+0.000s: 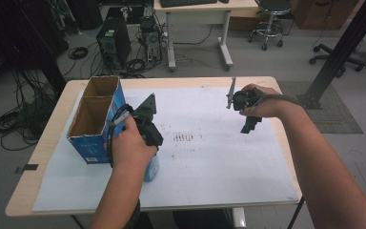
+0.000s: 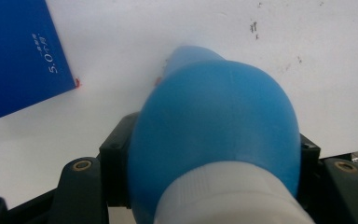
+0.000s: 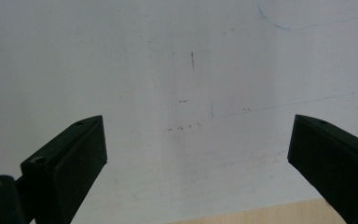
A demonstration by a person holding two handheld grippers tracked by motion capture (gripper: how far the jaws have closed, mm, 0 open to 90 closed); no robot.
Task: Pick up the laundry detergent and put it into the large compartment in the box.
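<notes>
A light blue squeeze bottle (image 2: 214, 126) with a white collar (image 2: 228, 196) sits between the black jaws of my left gripper (image 2: 214, 158), which is shut on its body. In the high view that bottle (image 1: 152, 168) pokes out below my left hand, just right of an open blue cardboard box (image 1: 95, 121), with the left gripper (image 1: 151, 145) above it. My right gripper (image 1: 249, 125) hovers over the right part of the white sheet. Its jaws stand wide apart in the right gripper view, and the right gripper (image 3: 198, 149) has only paper beneath it.
A white paper sheet (image 1: 209, 162) with faint pen marks covers most of the wooden table (image 1: 28, 191). The blue box's side (image 2: 18, 51) lies close to the bottle. Computers, cables and chairs stand on the floor beyond the far edge.
</notes>
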